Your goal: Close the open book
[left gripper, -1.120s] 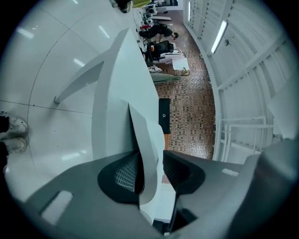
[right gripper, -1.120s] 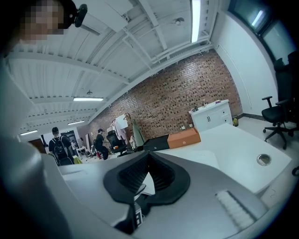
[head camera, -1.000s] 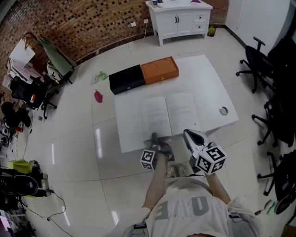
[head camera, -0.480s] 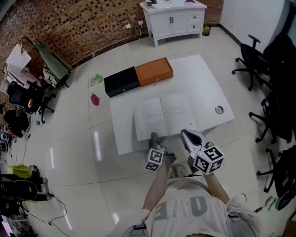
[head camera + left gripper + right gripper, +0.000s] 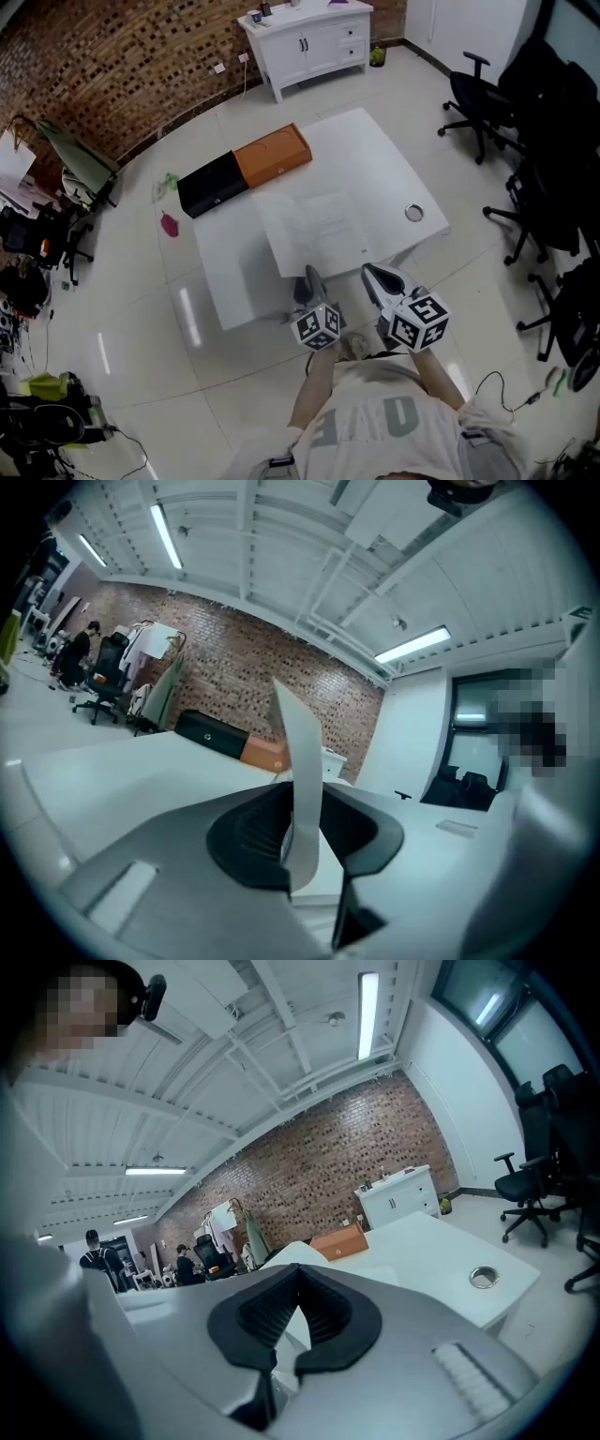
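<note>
At the bottom of the head view, the person in a pale T-shirt [image 5: 380, 422] is holding both tools out over the near edge of the white square table [image 5: 375, 155]. The left gripper [image 5: 309, 279], a grey two-jaw tool with a marker cube, is pointing roughly level. Its jaws have just been closing, and they are pinching a thin white leaf [image 5: 302, 761] of the book. In the left gripper view that leaf is standing upright on edge between the black ribbed pads [image 5: 248, 832].

Just to its right, the right gripper [image 5: 373, 275] is hovering beside the near edge. Its jaws are drawn together, with nothing between them in the right gripper view.

The open white paper book [image 5: 323, 223] is lying on the middle of the table, just beyond both grippers. Its pages are facing up, and its left side is rising toward the left gripper.

Farther right, a small round metal-rimmed hole [image 5: 413, 213] is showing in the tabletop near the right edge. Along the table's far left edge, a flat orange box [image 5: 274, 157] and a flat black box [image 5: 213, 184] are lying end to end and touching.

Black office chairs [image 5: 478, 103] are standing on the glossy pale floor to the right. A white cabinet [image 5: 305, 42] is standing against the red brick wall [image 5: 122, 66] at the far end.
</note>
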`<state>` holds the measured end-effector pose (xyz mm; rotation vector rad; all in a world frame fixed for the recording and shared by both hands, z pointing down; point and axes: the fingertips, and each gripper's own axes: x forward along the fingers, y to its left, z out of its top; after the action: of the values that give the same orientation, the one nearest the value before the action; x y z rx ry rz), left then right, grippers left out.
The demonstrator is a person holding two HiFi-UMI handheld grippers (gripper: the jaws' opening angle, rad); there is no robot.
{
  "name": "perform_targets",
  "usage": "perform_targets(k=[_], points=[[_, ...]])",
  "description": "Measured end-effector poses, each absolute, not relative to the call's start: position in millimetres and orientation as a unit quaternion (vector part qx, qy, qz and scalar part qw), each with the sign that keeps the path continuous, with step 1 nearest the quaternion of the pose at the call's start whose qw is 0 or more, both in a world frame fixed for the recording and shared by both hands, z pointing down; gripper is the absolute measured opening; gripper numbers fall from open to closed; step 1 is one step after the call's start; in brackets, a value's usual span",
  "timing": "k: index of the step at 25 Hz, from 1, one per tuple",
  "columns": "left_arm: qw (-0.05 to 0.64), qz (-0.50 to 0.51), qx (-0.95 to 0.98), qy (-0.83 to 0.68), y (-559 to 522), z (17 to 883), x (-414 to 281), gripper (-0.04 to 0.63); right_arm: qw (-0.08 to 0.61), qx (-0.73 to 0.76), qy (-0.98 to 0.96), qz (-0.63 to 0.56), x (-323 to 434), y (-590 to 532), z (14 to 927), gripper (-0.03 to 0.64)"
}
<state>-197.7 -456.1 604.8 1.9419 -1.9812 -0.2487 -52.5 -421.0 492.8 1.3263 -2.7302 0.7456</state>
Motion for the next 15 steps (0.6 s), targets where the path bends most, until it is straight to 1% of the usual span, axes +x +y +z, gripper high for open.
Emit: perform_targets(k=[4, 9, 10, 12, 14, 15], points=[[0.174, -0.054, 0.713, -0.677, -465, 608, -160, 0.087, 0.011, 0.441, -0.865, 0.239, -31, -418, 493, 0.005], [0.124, 0.055, 0.755, -0.641, -478, 632, -104, 0.104, 0.020, 0.453, -0.857, 0.245, -4, -413, 502, 0.005], [0.118, 0.073, 0.763, -0.632, -479, 637, -94, 0.113, 0.020, 0.456, -0.855, 0.247, 0, -413, 503, 0.005], [0.113, 0.110, 0.776, -0.611, -479, 651, -76, 0.175, 0.023, 0.462, -0.851, 0.249, 9, -413, 504, 0.005], [0.111, 0.145, 0.780, -0.599, -476, 667, -63, 0.205, 0.024, 0.467, -0.848, 0.250, 19, -413, 505, 0.005], [0.110, 0.154, 0.780, -0.597, -475, 673, -59, 0.208, 0.023, 0.469, -0.846, 0.252, 25, -412, 506, 0.005]])
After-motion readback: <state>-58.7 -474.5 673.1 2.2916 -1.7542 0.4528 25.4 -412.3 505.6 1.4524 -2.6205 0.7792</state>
